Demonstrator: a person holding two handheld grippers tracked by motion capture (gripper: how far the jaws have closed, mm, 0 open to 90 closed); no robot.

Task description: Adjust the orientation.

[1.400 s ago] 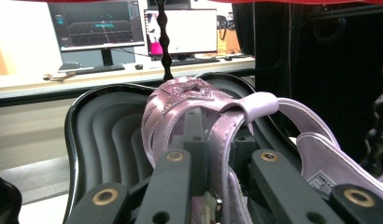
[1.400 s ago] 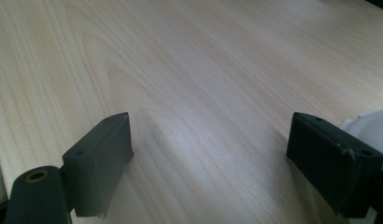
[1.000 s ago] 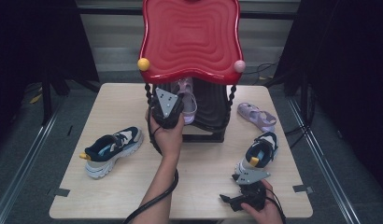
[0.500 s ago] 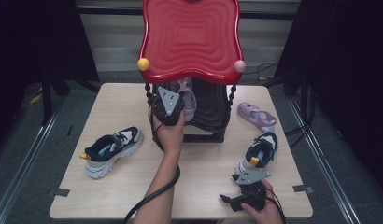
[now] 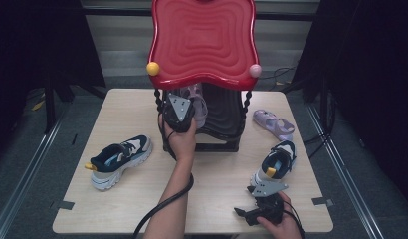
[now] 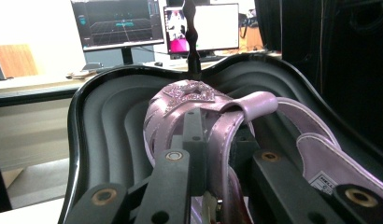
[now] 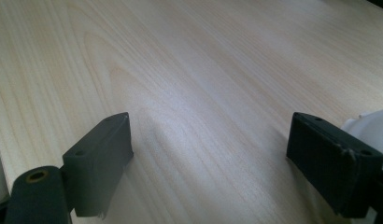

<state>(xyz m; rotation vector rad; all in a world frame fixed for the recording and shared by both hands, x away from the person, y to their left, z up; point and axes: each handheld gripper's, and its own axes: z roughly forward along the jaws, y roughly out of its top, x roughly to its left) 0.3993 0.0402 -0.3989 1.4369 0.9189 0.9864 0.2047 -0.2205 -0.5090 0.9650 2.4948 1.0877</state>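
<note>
My left gripper [image 5: 184, 108] reaches under the red top [image 5: 202, 42] of a small rack. It is shut on the strap of a lilac sandal [image 6: 189, 95] with a glittery star, and the strap is pinched between the jaws [image 6: 213, 140]. The sandal [image 5: 198, 99] lies on the rack's black ribbed lower shelf [image 6: 110, 116]. My right gripper [image 5: 264, 191] rests low at the table's front right with its jaws wide open. In the right gripper view [image 7: 208, 149] there is bare wood between them.
A second lilac sandal [image 5: 273, 124] lies on the table right of the rack. One navy-and-white sneaker [image 5: 275, 164] sits just beyond my right gripper, its white edge [image 7: 372, 123] by the right jaw. Its mate [image 5: 120, 159] is at the left. Twisted black posts [image 5: 248, 102] hold the rack.
My left gripper has sunk a little with the sandal onto the black shelf. The right hand has kept still.
</note>
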